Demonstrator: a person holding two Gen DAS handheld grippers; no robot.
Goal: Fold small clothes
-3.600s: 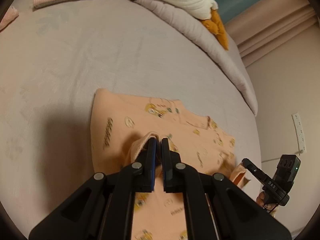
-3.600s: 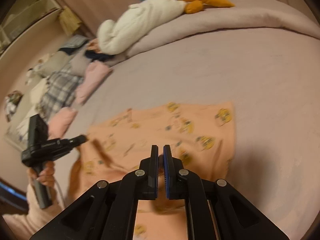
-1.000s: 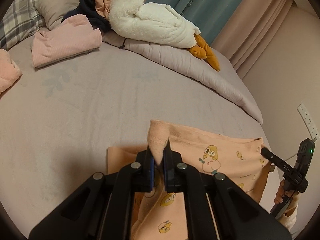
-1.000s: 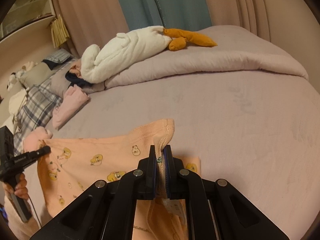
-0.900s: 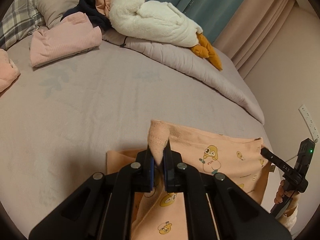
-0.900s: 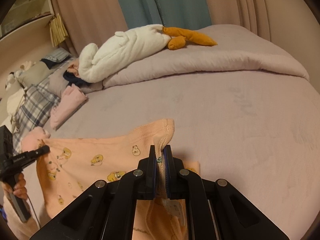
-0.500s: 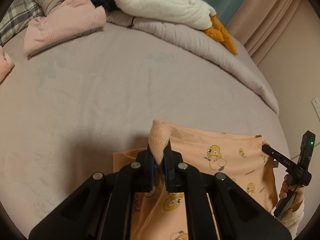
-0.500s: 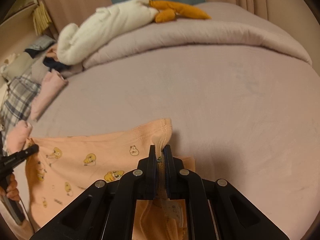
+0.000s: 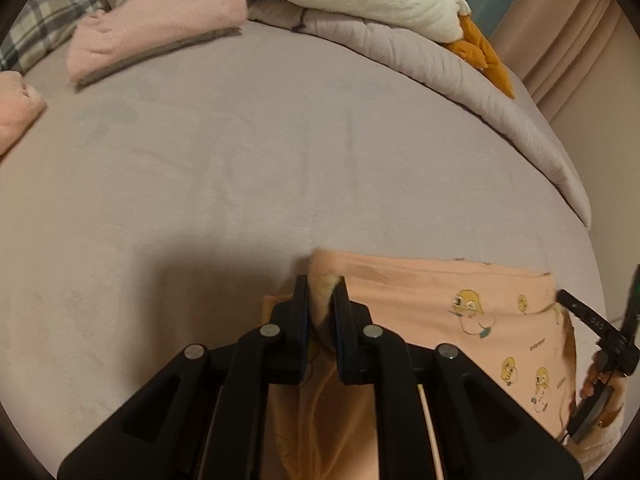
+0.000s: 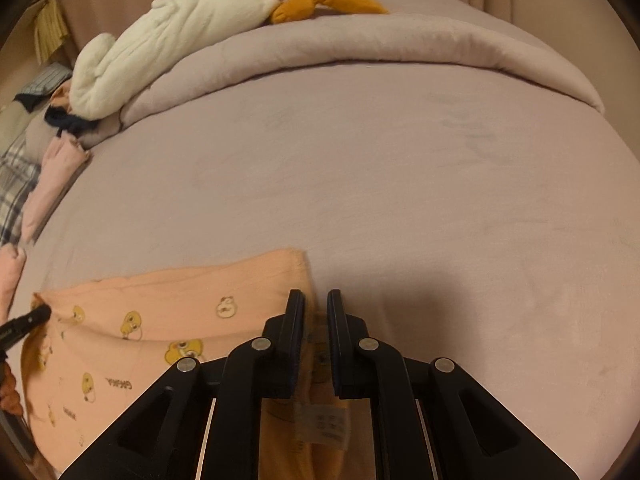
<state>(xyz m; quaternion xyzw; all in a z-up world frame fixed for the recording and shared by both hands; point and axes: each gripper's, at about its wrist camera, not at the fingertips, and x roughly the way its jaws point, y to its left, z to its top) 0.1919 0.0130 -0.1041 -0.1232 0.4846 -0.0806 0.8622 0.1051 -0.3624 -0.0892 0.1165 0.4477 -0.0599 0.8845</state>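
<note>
A peach garment (image 9: 460, 320) printed with small yellow ducks lies flat on a bed (image 9: 240, 168), near the bed's front edge. Its top edge is a straight fold running across, with a stitched hem at the corners. The cloth looks soft and thin.

The left gripper (image 9: 320, 300) sits at the garment's left corner. Its jaws are opening, with a bunched bit of cloth between them, the pads no longer pressing it. The right gripper (image 10: 316, 312) sits at the opposite corner, its jaws narrowly set with cloth and a white care label (image 10: 324, 420) between them; they are closed on the garment.

Beyond the garment the bed's mauve sheet is smooth, matte and wide open. At the far side a rolled duvet (image 10: 360, 52) forms a thick ridge, with a white plush duck (image 10: 180, 32) lying on it. A folded pink top (image 9: 156, 20) rests at the far left, well apart from the garment, beside a plaid pillow (image 9: 44, 28).
</note>
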